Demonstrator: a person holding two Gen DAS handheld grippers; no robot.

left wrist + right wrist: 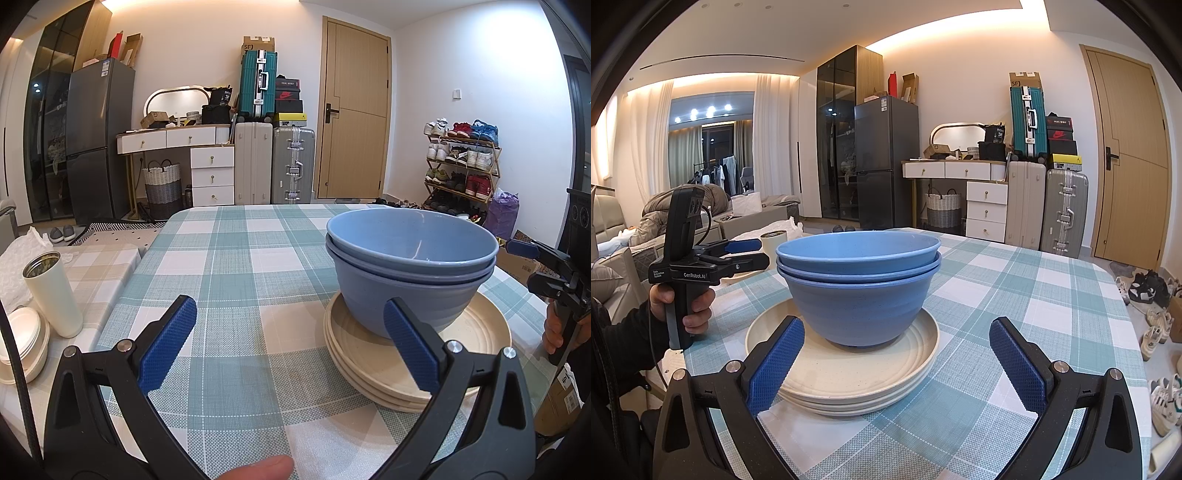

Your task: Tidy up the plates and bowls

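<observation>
Three nested blue bowls [410, 273] [858, 284] stand on a stack of cream plates [373, 365] [849, 373] on the checked tablecloth [229, 280] [1015, 295]. My left gripper [290, 338] is open and empty, just left of the stack, its right finger in front of the bowls. My right gripper [897, 363] is open and empty, in front of the stack, its left finger over the plates' rim. The left gripper also shows in the right wrist view [746, 253], held beside the bowls.
A cream tumbler [51, 295] and stacked cream bowls [22, 343] stand on a side table at left. Beyond the table are suitcases [275, 166], a dresser [184, 162], a fridge [98, 140], a door [354, 110] and a shoe rack [461, 166].
</observation>
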